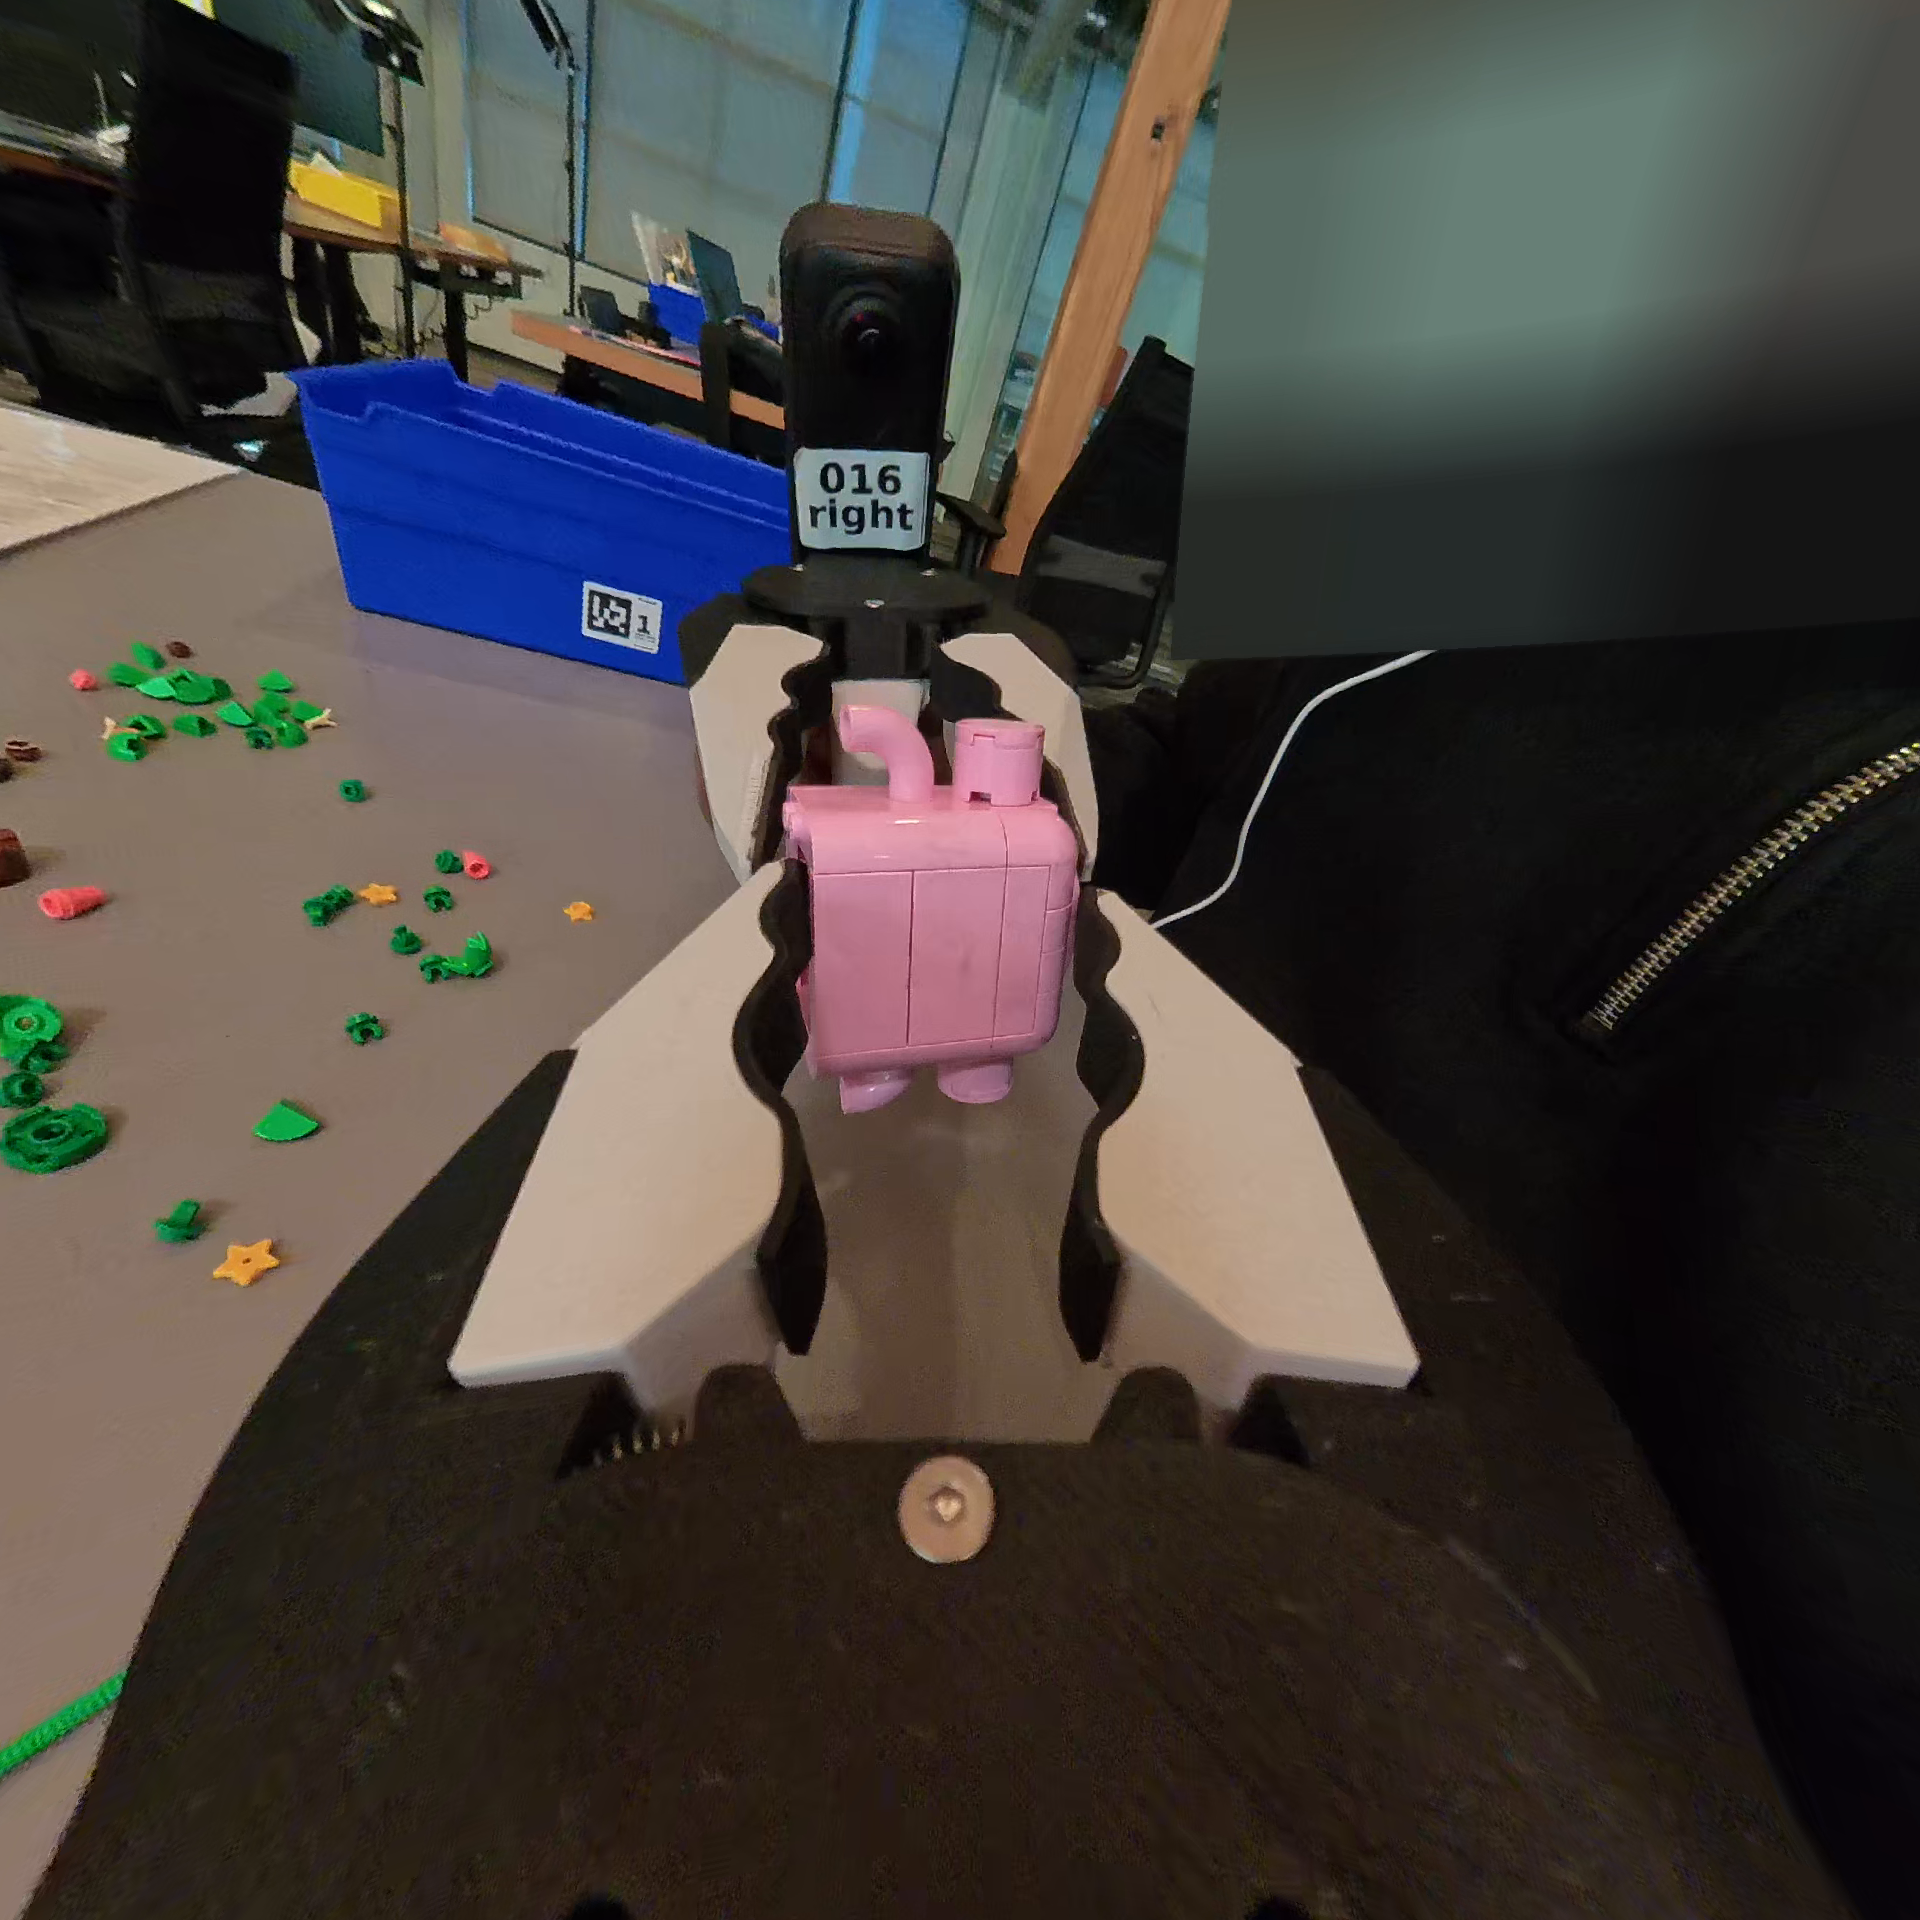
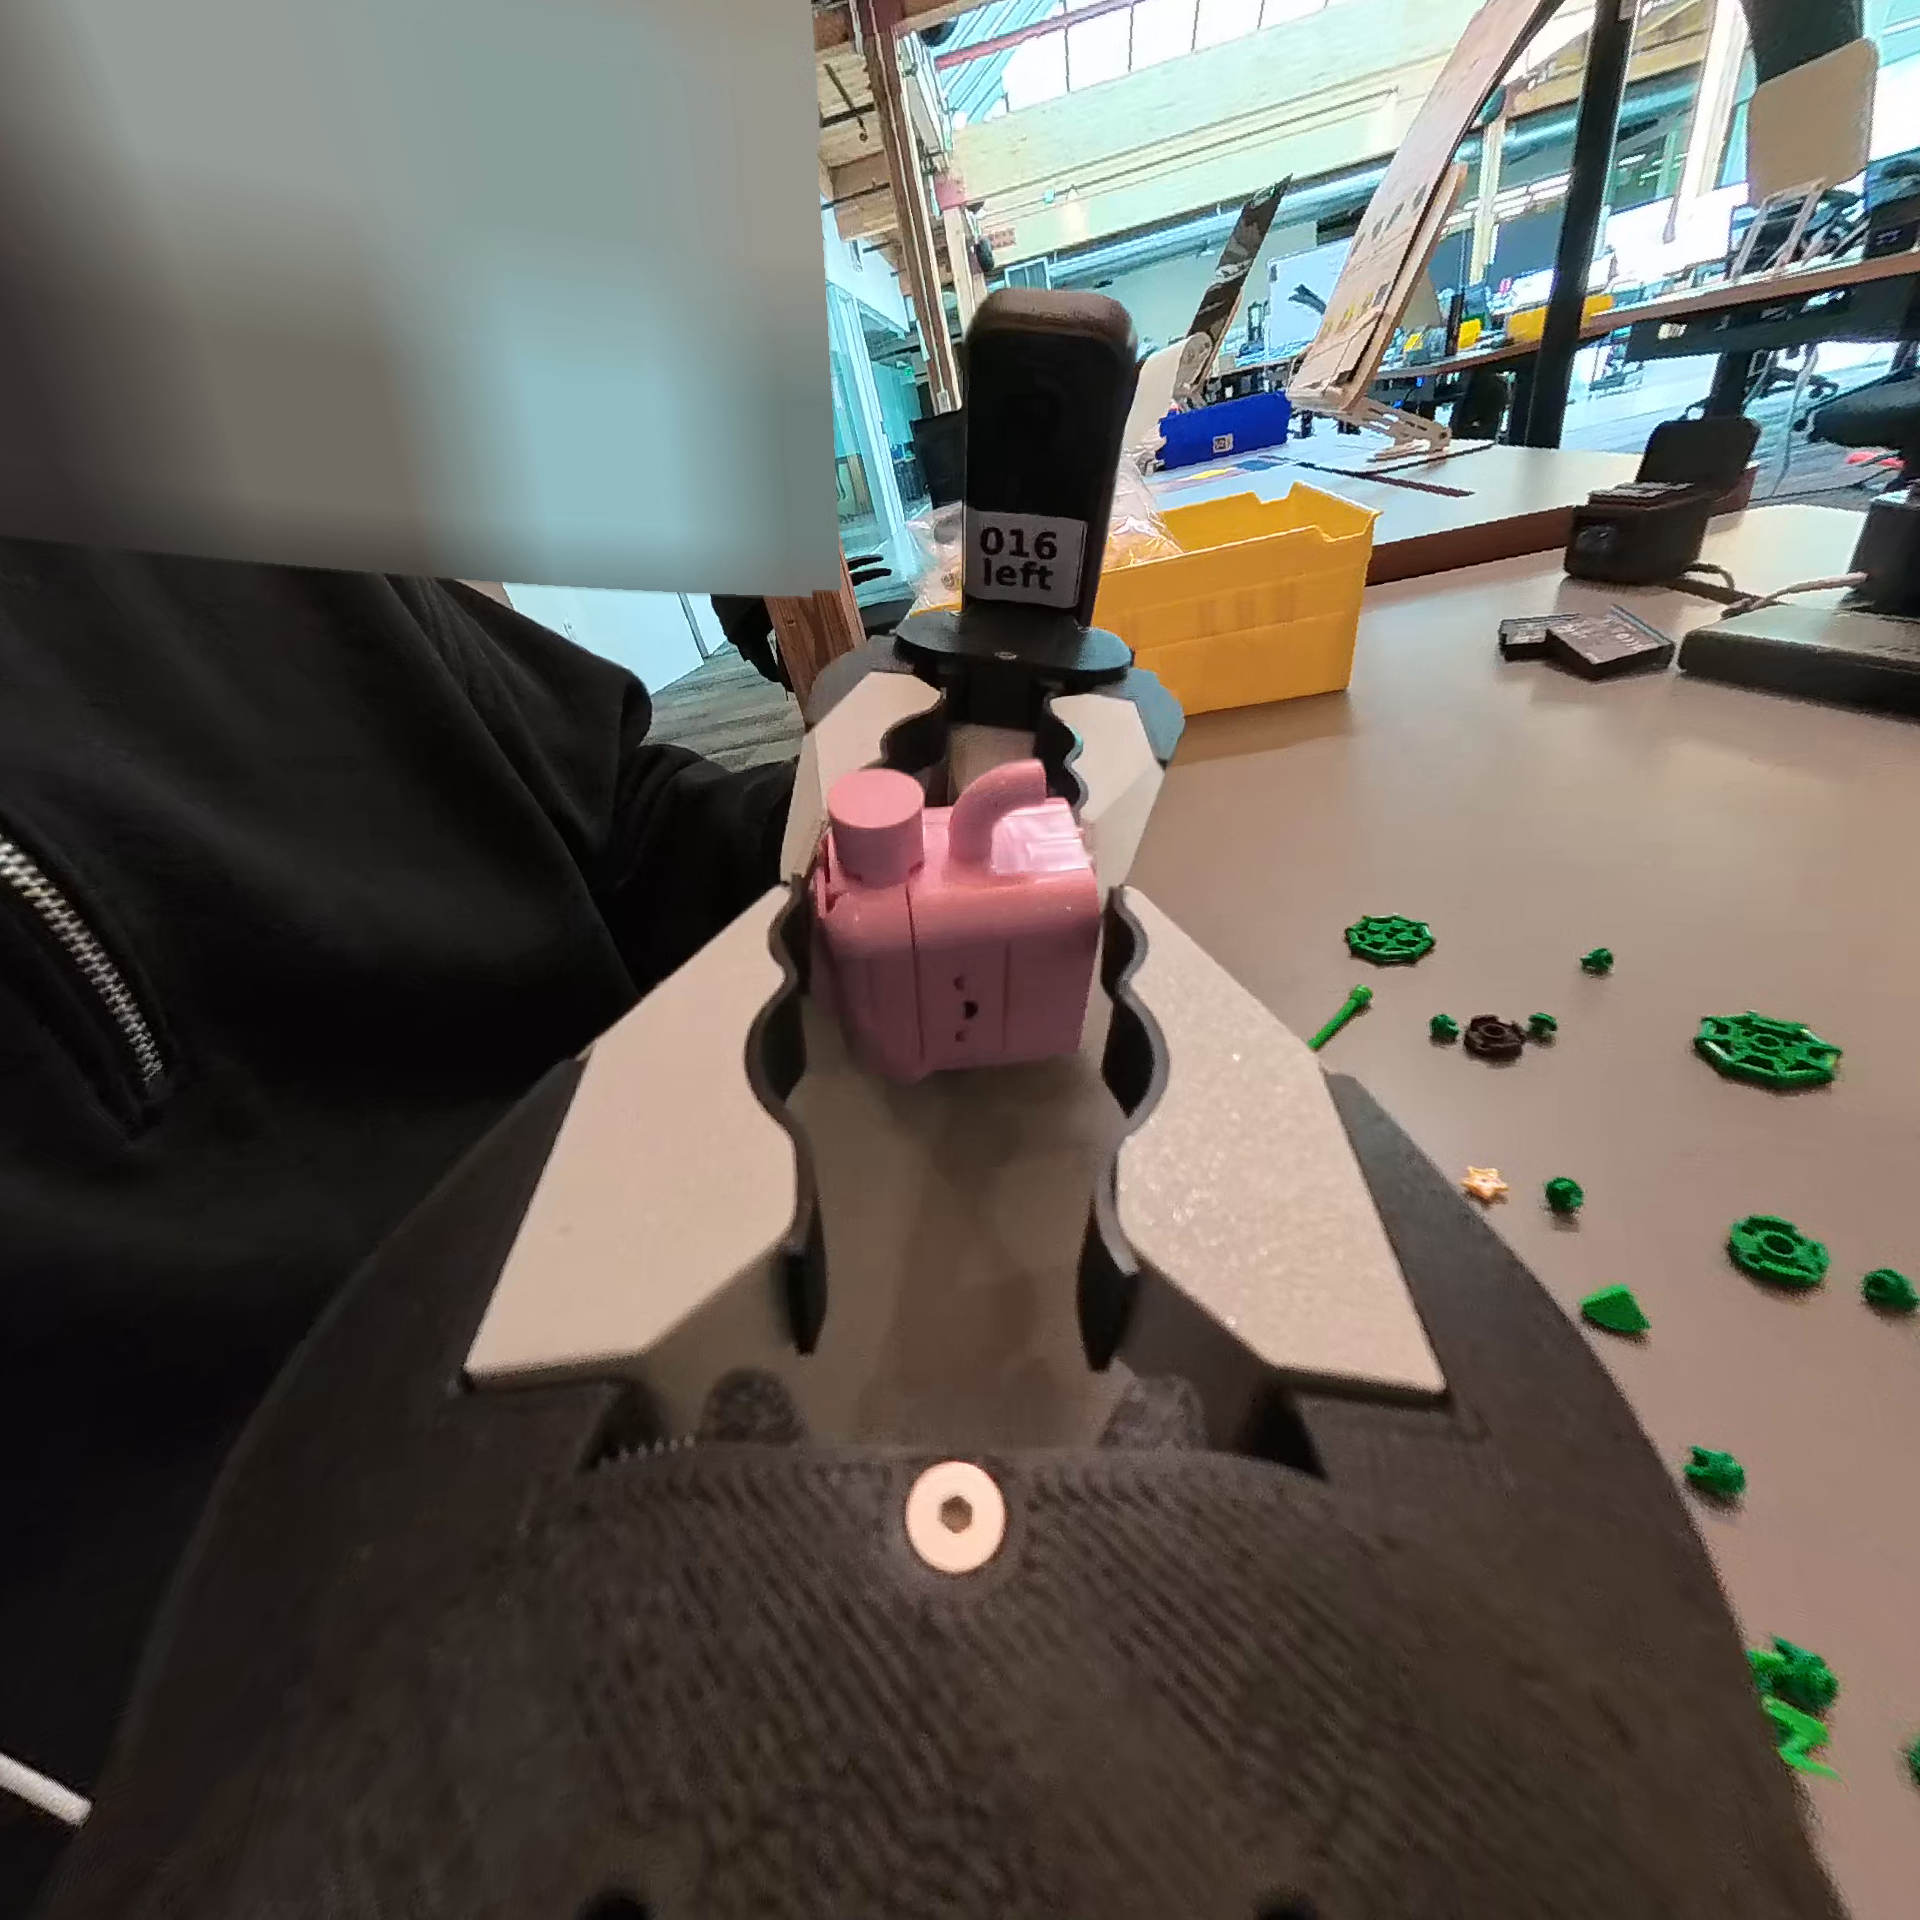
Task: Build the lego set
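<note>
A: Start with the left wrist view. Where is the pink lego block (image 1: 935, 935)?

B: Held above the grey table (image 1: 436, 1143), between the tips of the left gripper (image 1: 930, 977). The dark wavy pads press on its two sides, so the jaws are pinching it. A curved pink handle and a pink cylinder stick up from its top, and two small rounded feet show below.

A: And the other tool?

B: The right gripper (image 1: 914, 821) faces in from the far side, its tips around the far part of the same block. Loose green pieces (image 1: 197, 701) and orange stars (image 1: 246, 1261) lie scattered on the table to the left, with a blue bin (image 1: 499, 509) farther off.

A: Now the right wrist view.

B: The block (image 2: 961, 966) sits between the right gripper's (image 2: 951, 987) tips. The left pad touches it; a small gap shows at the right pad, so I cannot tell whether these jaws grip. The left gripper (image 2: 951, 831) closes on it from the far side. Green round pieces (image 2: 1766, 1049) lie to the right, and a yellow bin (image 2: 1247, 592) stands beyond.
</note>
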A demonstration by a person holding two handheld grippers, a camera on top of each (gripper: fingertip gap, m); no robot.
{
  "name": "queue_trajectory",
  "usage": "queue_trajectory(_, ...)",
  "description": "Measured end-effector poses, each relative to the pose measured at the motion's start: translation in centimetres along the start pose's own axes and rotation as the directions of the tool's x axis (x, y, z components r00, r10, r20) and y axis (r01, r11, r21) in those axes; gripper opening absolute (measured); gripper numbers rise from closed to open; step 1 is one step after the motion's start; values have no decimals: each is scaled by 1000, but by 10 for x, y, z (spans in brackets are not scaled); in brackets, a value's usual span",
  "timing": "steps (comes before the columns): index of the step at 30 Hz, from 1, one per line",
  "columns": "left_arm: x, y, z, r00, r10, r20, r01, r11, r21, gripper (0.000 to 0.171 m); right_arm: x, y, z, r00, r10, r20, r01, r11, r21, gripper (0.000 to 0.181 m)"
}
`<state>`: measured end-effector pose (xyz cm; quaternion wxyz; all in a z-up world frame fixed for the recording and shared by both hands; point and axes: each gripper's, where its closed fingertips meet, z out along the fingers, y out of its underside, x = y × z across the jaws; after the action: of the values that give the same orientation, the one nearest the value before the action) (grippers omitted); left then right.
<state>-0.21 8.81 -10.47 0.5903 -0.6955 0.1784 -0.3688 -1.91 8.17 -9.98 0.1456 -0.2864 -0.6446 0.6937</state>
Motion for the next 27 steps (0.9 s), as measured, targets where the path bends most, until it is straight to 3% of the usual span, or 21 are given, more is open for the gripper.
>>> queue_trajectory(27,-1,-2,0,1000,-20,-6,20,999,27,47,2,-3,-1,999,27,-22,-27,1000,-7,53)
